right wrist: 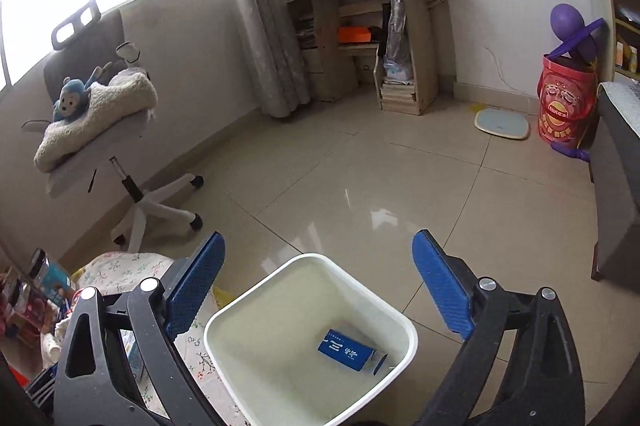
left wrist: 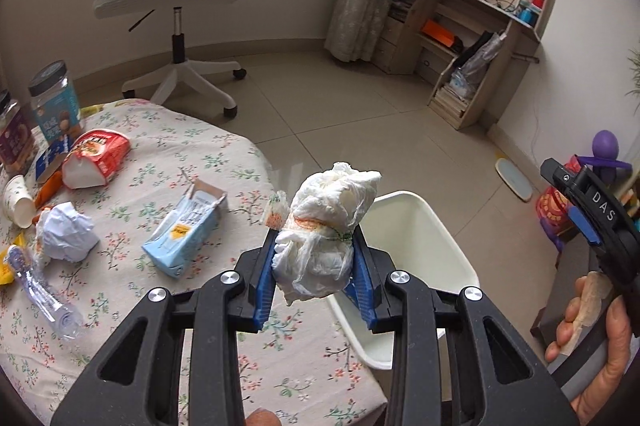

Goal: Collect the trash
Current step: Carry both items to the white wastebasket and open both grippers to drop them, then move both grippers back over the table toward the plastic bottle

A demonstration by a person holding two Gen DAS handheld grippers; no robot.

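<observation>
1. Left gripper: ribbed blue pads pinch a crumpled white tissue wad, soft and lumpy, with an orange-green band round its middle. It is held over the table's edge, just beside the bin.
2. Right gripper: jaws spread wide, nothing between them, above the bin's mouth.
3. Bin: smooth white plastic, squarish with rounded corners. A flattened blue carton lies on its bottom.
4. Table: round, under a floral cloth. On it lie a pale blue carton, a balled white paper, a clear squashed bottle, a red cup and a paper cup, both tipped over.
</observation>
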